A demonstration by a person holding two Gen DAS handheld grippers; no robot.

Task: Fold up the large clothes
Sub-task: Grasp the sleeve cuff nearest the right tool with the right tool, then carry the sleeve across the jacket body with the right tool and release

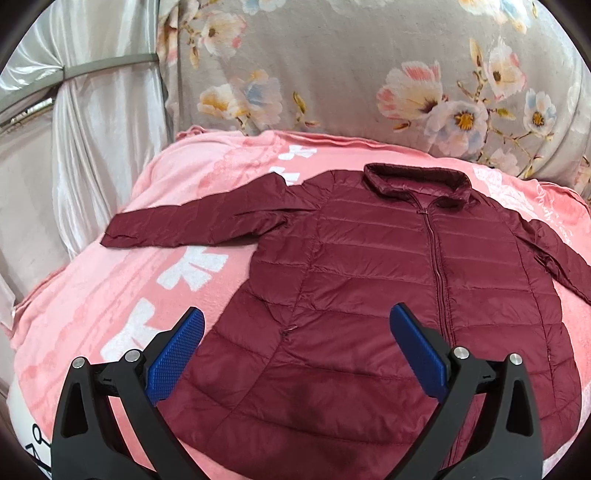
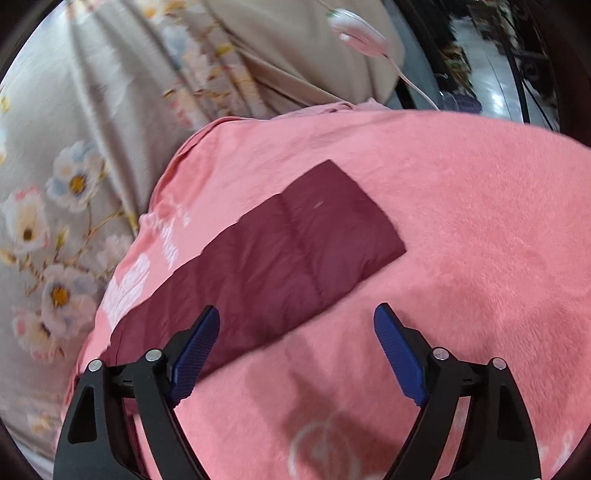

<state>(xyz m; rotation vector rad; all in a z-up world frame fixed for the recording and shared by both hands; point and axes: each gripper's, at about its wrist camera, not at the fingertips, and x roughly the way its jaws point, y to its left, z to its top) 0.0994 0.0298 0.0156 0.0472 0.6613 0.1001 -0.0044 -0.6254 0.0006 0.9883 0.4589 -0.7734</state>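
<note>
A maroon quilted jacket [image 1: 369, 280] lies flat and zipped on a pink blanket [image 1: 110, 295], collar at the far end, both sleeves spread outward. My left gripper [image 1: 297, 315] hovers open over the jacket's lower left part, nothing between its blue pads. In the right wrist view one sleeve [image 2: 280, 254] of the jacket runs diagonally across the pink blanket [image 2: 480, 240], its cuff end pointing up and right. My right gripper [image 2: 296, 315] stands open just above the sleeve's near edge, with nothing held.
A grey floral sheet [image 1: 369, 74] covers the bed behind the blanket. Shiny silver curtains [image 1: 92, 129] hang at the left. In the right wrist view a pink corded object [image 2: 358, 33] lies near the bed's far edge, and a glossy floor [image 2: 491, 81] shows beyond.
</note>
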